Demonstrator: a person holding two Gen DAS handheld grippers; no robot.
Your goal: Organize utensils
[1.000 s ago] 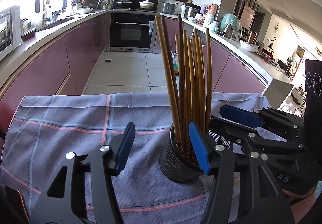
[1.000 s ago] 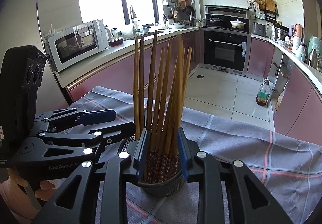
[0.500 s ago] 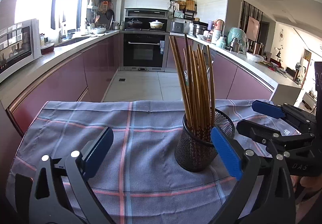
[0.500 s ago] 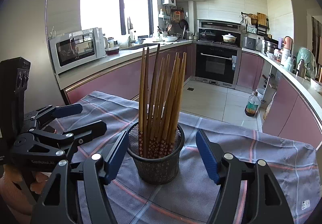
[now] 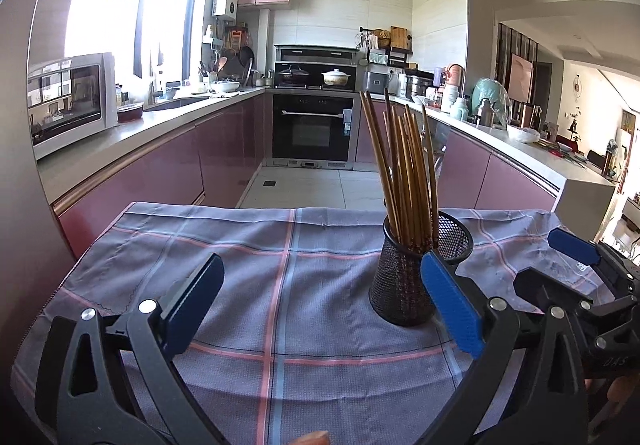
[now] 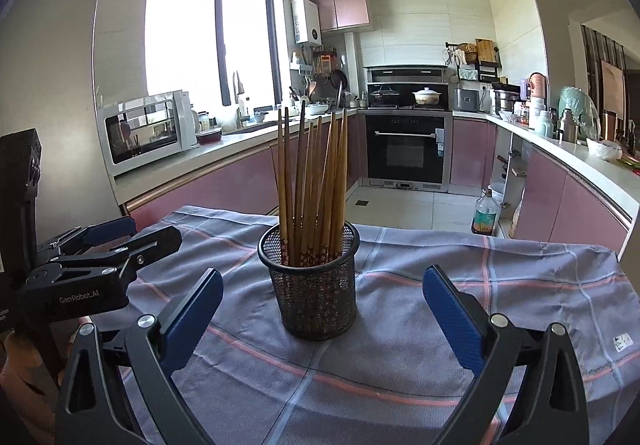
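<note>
The bundle of long brown wooden chopsticks (image 6: 310, 189) stands upright, fanned a little at the tips, inside the round black wire-mesh holder (image 6: 313, 291), which sits on the grey-blue checked cloth (image 6: 400, 377) covering the desk. Nothing lies loose on the cloth around the holder, so by the look of things the gathering is done and what remains is to leave the holder steady. The right tool (image 6: 323, 319) faces the holder head-on, its blue-padded jaws spread wide apart on either side of it and touching nothing. The left tool (image 5: 320, 305) sits to the holder's left, jaws likewise wide apart and empty, its right blue pad just in front of the holder's lower wall in that view; whether it touches I cannot tell. To finish well, both tools should draw straight away from the holder, keeping the pads clear of the mesh rim and the leaning sticks, since a light sideways knock could tip such a tall, top-heavy load or drag the cloth beneath it.
</note>
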